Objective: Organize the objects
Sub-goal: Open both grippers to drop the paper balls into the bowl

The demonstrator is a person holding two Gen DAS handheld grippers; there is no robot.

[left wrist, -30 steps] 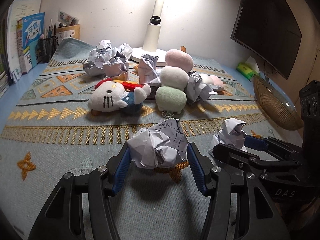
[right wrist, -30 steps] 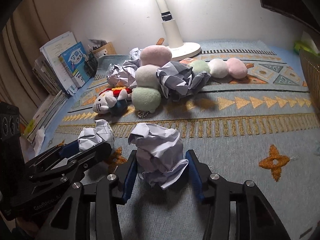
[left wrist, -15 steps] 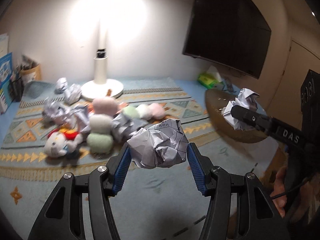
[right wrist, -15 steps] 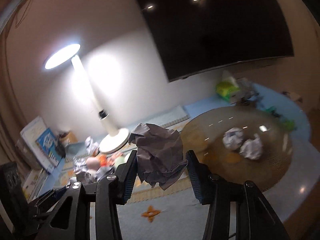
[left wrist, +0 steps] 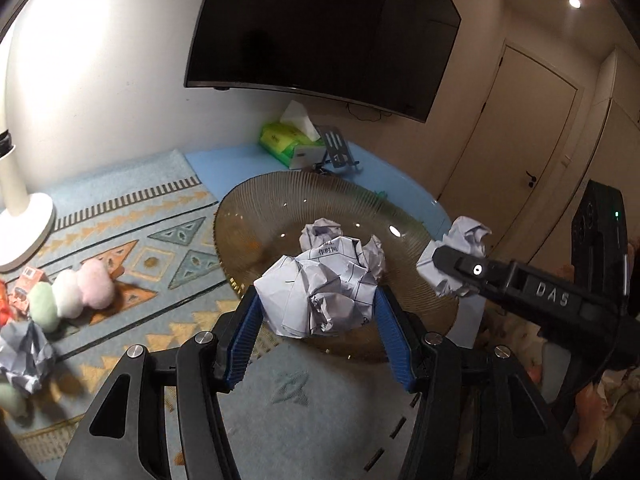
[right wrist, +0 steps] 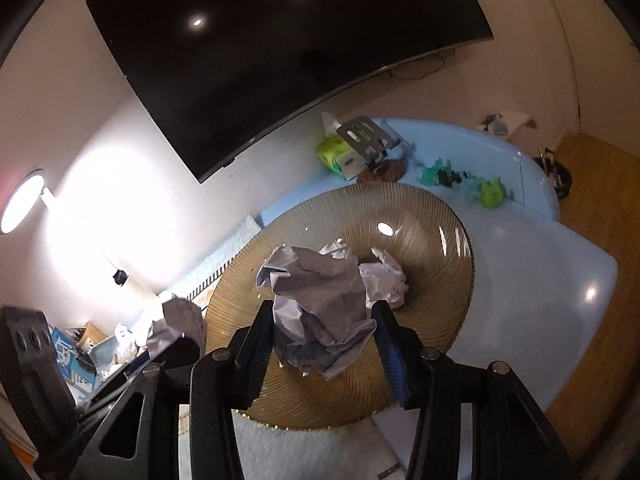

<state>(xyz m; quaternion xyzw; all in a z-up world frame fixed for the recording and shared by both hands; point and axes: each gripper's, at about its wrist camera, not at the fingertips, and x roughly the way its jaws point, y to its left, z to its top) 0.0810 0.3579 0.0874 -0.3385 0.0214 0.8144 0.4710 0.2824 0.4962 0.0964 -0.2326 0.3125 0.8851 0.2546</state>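
The left hand-held gripper (left wrist: 318, 326) is black with blue pads and holds a white paper ball (left wrist: 320, 292) ruled with dark grid lines and printed characters. The right hand-held gripper's (right wrist: 322, 338) crumpled paper (right wrist: 320, 312) is plain greyish white. The ribbed dish (left wrist: 260, 236) is translucent amber. At nine o'clock, the rug (left wrist: 132, 216) is pale blue with orange and teal triangles. The plush balls (left wrist: 68, 292) are green, white and pink. The tissue pack (left wrist: 280, 140) is bright green.

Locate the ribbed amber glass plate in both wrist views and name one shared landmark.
Left wrist: amber glass plate at centre, beyond the held paper ball.
Right wrist: amber glass plate centre, under the held ball.
Shared landmark: green tissue box behind the plate.
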